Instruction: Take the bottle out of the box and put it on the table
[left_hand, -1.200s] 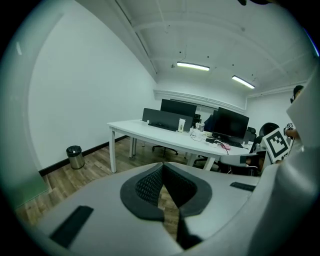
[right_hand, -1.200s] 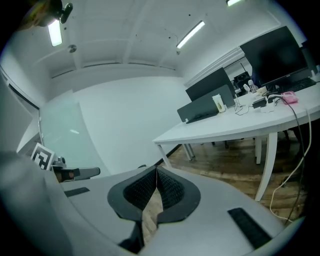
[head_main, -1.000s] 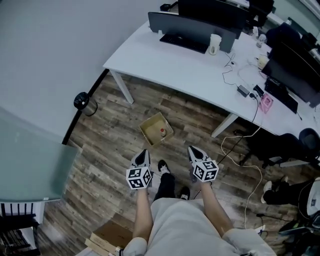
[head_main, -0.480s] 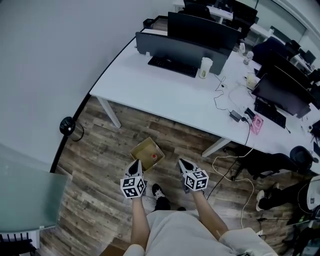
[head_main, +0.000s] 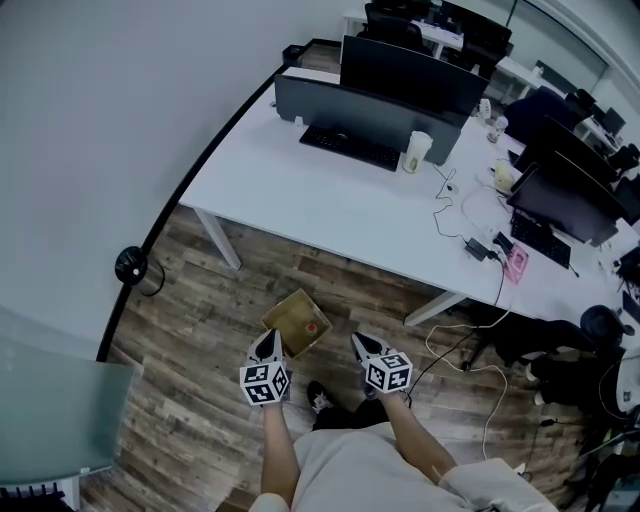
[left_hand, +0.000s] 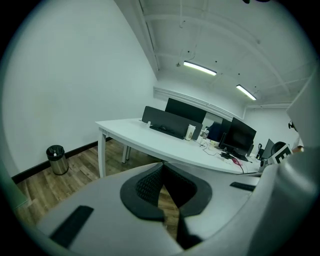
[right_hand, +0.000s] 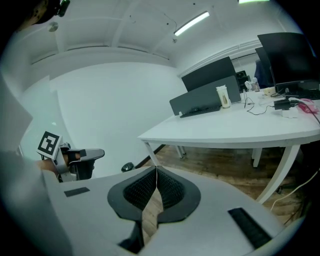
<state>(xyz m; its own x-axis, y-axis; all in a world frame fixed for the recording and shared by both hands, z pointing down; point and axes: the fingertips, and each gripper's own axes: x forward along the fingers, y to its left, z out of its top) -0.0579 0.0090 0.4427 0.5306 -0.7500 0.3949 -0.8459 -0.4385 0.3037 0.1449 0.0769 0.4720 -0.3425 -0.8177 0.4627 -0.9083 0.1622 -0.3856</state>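
An open cardboard box (head_main: 292, 318) sits on the wood floor in front of the white table (head_main: 330, 205). Inside it I can make out a small red-topped item, the bottle (head_main: 311, 328); its body is too small to see well. My left gripper (head_main: 268, 339) is just left of the box's near corner, shut with nothing in it. My right gripper (head_main: 359, 341) hangs a short way right of the box, also shut and empty. In the left gripper view the left gripper (left_hand: 162, 165) points at the table, as does the right gripper (right_hand: 156, 168) in its own view.
The table carries monitors (head_main: 405, 72), a keyboard (head_main: 350, 146), a cup (head_main: 417, 152) and cables. A black bin (head_main: 131, 267) stands by the wall at left. A glass panel (head_main: 50, 420) lies at lower left. Loose cable (head_main: 470, 360) runs over the floor at right.
The person has walked forward. The box and table have come nearer, and both grippers now flank the box's near side. Both stayed shut.
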